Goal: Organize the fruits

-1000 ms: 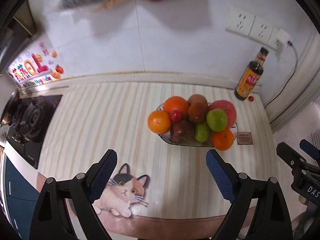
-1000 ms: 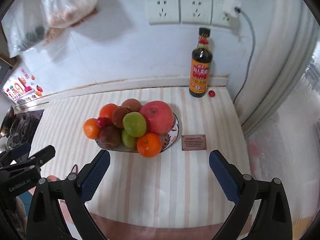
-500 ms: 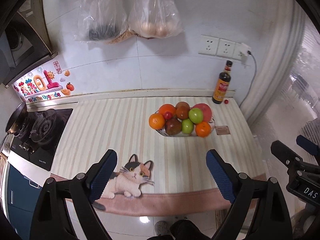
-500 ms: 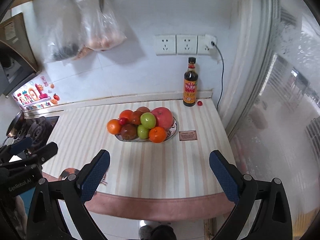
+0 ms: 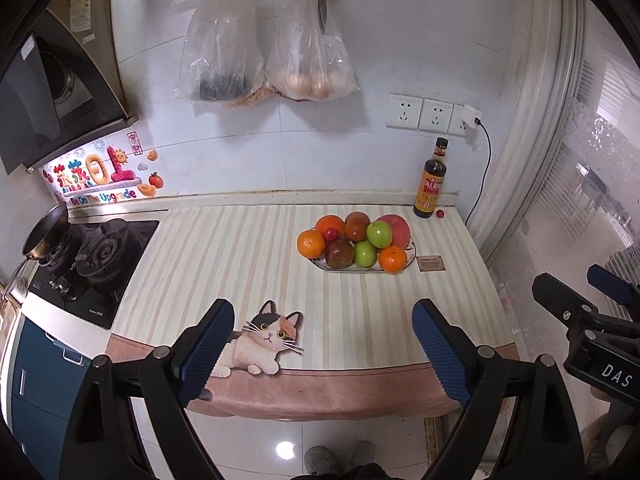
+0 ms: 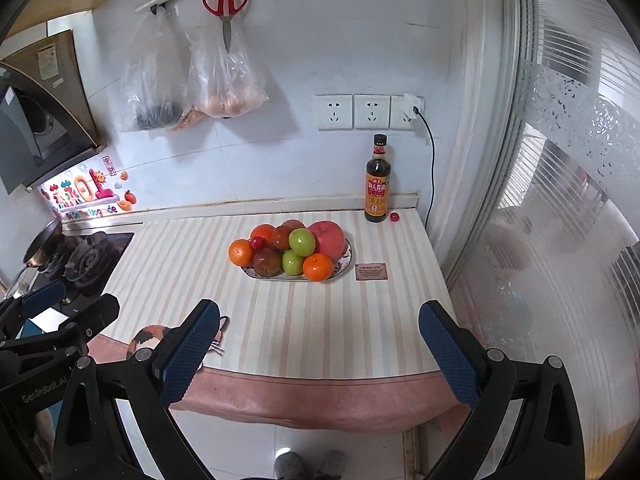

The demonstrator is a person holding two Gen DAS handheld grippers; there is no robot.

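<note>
At the far left sits the black gas hob (image 5: 86,264) with a dark frying pan (image 5: 44,232) on it; leave that side alone; your left gripper (image 5: 320,344) hangs over the front edge of the striped counter cloth (image 5: 240,264), its blue-padded fingers (image 5: 206,344) spread wide with nothing between them; just beyond them lies the calico cat decal (image 5: 260,340). The task's things come next: the shallow oval patterned dish (image 6: 344,258) stands right of centre on the counter, well apart from both grippers, heaped with fruit; from its left end, an orange (image 6: 241,252), a small red fruit (image 6: 258,243), a dark reddish-brown fruit (image 6: 267,261), two green apples (image 6: 302,241), a big pink-red apple (image 6: 328,239) and a second orange (image 6: 318,267) at the front. Beside the dish lies a small brown card (image 6: 371,271); behind it stand a dark sauce bottle with a yellow label (image 6: 377,184) and a tiny red ball (image 6: 395,217). Your right gripper (image 6: 316,356) also hovers at the counter's front edge, its fingers (image 6: 450,356) wide apart and empty.

To my eye the pile already looks settled, so treat this as a check; if you do adjust, come in from above on one top fruit, close gently across its widest part, and lift straight up; round fruit probably rolls, so keep the other gripper clear of the heap; the front orange sits near the rim and could tip out.
</note>
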